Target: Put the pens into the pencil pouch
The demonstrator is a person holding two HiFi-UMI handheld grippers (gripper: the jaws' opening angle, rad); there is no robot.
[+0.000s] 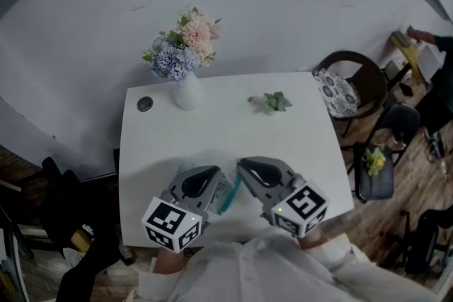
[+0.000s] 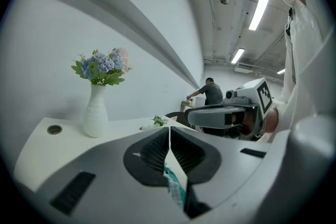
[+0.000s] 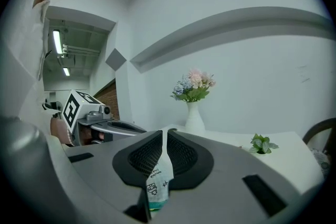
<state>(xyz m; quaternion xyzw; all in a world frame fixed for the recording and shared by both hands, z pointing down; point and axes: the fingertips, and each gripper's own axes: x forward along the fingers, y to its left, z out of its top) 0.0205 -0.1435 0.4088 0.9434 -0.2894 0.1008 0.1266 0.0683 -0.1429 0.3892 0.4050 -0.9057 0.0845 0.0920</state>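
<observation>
Left hand-held gripper (image 1: pixel 211 175) above white table (image 1: pixel 212 125)

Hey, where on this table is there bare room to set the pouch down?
The middle of the table is bare, between the vase and small plant behind and the left tool and right tool in front; its right side is free too. Crowded: the back left corner with vase and dark disc, and the near edge, where both pinch the pouch.

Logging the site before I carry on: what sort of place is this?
Probably an office or studio workroom: a white table with a vase of flowers, chairs beside it, ceiling strip lights, and a person working in the background.
</observation>
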